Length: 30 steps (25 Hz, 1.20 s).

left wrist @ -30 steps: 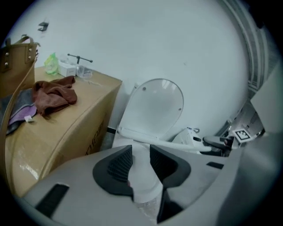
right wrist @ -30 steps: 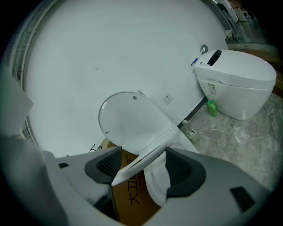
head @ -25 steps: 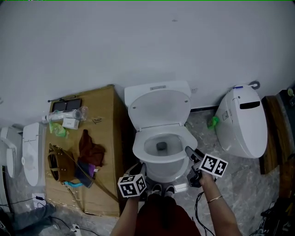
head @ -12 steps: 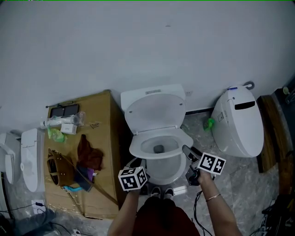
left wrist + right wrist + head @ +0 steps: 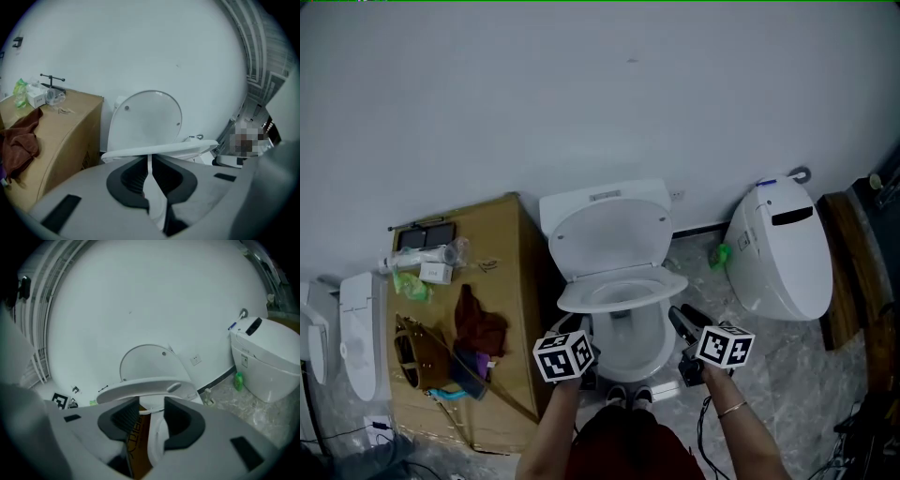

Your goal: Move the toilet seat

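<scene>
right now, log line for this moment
left claw: just closed on toilet seat front edge | right claw: just closing, empty, beside bowl | toilet seat: tilted off bowl | lid: upright

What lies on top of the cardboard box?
A brown cloth, a brown bag, a clear bottle, a small white carton and green packaging. Anything beneath the cloth or bag is covered.

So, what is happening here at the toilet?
A person faces the white ceramic toilet bowl, a claw in each hand. The left claw has just closed on the front edge of the white plastic toilet seat, held tilted up off the bowl. The right claw has been closing too, but grips nothing; the seat passes above its tips.
</scene>
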Tool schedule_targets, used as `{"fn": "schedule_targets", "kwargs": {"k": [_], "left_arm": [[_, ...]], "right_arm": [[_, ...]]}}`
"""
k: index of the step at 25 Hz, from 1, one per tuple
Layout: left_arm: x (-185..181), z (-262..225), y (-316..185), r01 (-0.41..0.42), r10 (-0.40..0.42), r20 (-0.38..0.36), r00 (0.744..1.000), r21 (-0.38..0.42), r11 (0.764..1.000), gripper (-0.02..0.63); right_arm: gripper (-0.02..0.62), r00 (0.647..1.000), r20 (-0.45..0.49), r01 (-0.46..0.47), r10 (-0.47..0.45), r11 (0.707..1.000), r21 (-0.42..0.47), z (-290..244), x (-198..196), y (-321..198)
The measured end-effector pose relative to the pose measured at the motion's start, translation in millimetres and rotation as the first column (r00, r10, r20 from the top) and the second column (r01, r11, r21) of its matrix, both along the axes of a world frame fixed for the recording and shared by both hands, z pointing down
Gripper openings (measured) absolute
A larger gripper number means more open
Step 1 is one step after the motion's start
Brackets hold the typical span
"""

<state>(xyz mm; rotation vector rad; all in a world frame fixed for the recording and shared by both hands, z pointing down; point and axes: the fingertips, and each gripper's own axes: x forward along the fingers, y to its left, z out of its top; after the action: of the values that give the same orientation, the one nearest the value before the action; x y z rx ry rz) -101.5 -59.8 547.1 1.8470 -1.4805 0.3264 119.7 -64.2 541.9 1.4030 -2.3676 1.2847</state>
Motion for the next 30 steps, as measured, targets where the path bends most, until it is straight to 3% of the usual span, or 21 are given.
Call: {"fn": "schedule_targets", "kwargs": {"k": [1,2,6,19,30], "left_arm": [[-0.5,-1.8,-3.7,-0.002,0.002,0.000,1.000,0.005,1.000,0.049],[-1.0,-3.3,-6.9,-0.005,0.005,0.001,1.000,0.009,1.000,0.049],[-4.4,-8.3,-18.6,-0.020,0.020,0.010,1.000,0.023,1.000,0.049],[-11.1,-21.0,-53.4,-0.054,0.049,0.075,0.996,0.067,0.996,0.048],[-17.2,-29.9,-91.9,-0.015,0.001,0.115,0.993,0.123,0.992,0.048]], "right_arm": [[0.138,1.000,-0.024,0.002,-0.002,1.000,0.010,0.3,-0.9,-2.6],[0.105,0.999,-0.042,0.005,-0.005,1.000,0.019,-0.4,-2.8,-6.4],[0.051,0.994,-0.105,0.042,-0.035,0.997,0.062,-8.1,-19.2,-28.8],[0.048,0.971,-0.235,0.078,-0.043,0.987,0.140,-22.1,-48.5,-81.6],[0.046,0.956,-0.289,0.101,-0.044,0.978,0.184,-31.5,-54.5,-121.0]]}}
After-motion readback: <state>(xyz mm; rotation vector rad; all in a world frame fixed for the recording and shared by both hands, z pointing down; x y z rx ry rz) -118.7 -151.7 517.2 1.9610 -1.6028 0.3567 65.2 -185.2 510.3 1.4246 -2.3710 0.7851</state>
